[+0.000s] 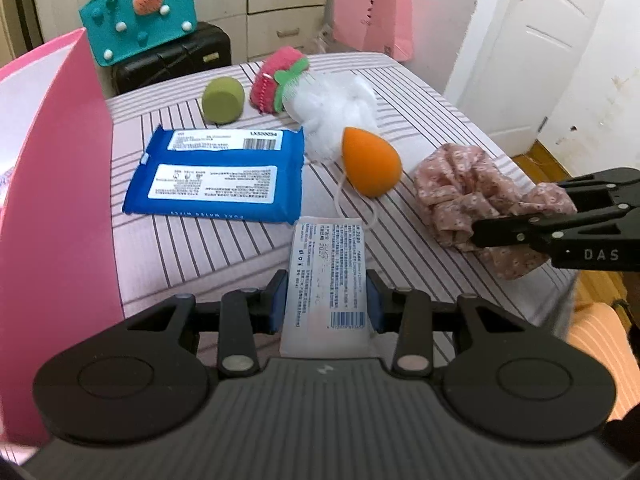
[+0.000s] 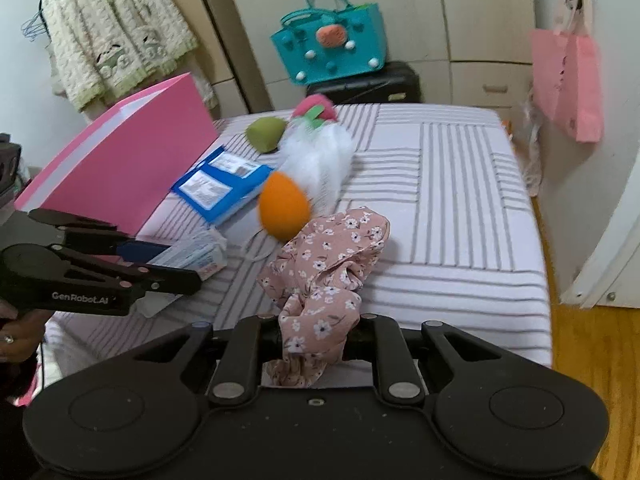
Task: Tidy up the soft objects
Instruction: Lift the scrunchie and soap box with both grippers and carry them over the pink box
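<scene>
On the striped bed [image 1: 420, 92] my left gripper [image 1: 328, 300] is shut on a small white tissue packet [image 1: 326, 276], its blue pads pressing both sides. In the right wrist view the same left gripper [image 2: 172, 264] holds the packet [image 2: 200, 256] low at the left. My right gripper [image 2: 316, 332] is shut on a pink floral fabric scrunchie [image 2: 332, 256], which bunches up ahead of the fingers. From the left wrist view, the right gripper [image 1: 520, 216] clamps the scrunchie [image 1: 460, 184] at the bed's right side.
Lying on the bed are a blue wet-wipes pack [image 1: 216, 172], an orange teardrop sponge [image 1: 370, 164], a green sponge [image 1: 222, 100], a pink strawberry plush [image 1: 276, 80] and a white mesh pouf [image 1: 336, 108]. A pink box [image 1: 60, 200] stands at the left. Wooden floor [image 2: 580, 360] lies right of the bed.
</scene>
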`<state>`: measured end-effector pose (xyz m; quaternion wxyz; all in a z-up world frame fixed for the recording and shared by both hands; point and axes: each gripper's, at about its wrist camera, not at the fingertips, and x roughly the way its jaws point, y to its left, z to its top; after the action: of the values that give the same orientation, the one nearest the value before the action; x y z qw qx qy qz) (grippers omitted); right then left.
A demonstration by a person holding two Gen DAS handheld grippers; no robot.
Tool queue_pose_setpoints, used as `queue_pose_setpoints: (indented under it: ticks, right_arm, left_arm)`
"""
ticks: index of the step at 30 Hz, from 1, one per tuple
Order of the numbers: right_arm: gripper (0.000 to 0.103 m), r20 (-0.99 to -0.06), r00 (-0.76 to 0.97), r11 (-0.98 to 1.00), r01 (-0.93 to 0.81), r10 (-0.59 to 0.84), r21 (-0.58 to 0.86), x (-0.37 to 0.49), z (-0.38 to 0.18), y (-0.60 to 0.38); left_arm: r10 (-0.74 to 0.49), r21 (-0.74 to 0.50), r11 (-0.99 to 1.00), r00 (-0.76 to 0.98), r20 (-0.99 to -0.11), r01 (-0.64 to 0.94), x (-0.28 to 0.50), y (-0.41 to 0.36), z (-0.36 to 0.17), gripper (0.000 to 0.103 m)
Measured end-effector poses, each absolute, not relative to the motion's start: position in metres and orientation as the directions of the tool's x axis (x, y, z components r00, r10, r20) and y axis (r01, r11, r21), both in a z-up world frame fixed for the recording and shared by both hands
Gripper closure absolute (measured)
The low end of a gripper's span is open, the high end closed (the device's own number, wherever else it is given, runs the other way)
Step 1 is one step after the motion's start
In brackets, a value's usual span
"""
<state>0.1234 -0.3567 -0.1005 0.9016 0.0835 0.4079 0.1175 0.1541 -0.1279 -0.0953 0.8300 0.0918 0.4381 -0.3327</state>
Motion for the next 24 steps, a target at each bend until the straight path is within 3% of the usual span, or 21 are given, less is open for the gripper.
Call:
queue_pose_setpoints:
  ticks: [12,24]
  right_arm:
    - [0.083,-0.74,0.546,0.919,-0.276,0.391,0.282,0.111,-0.063,-0.33]
    - [0.083,-0.735,0.477,0.857,-0.432,0.482,0.282,0.104,-0.034,-0.268]
  left_arm:
    - [-0.483,-0.145,0.697,0.31,-0.819,0.702,0.131,-0.108,-0.064,0.065]
    - [-0.434,-0.052,0.678,0.343,-0.833,0.733,0.103,-0.07,-0.03,0.065]
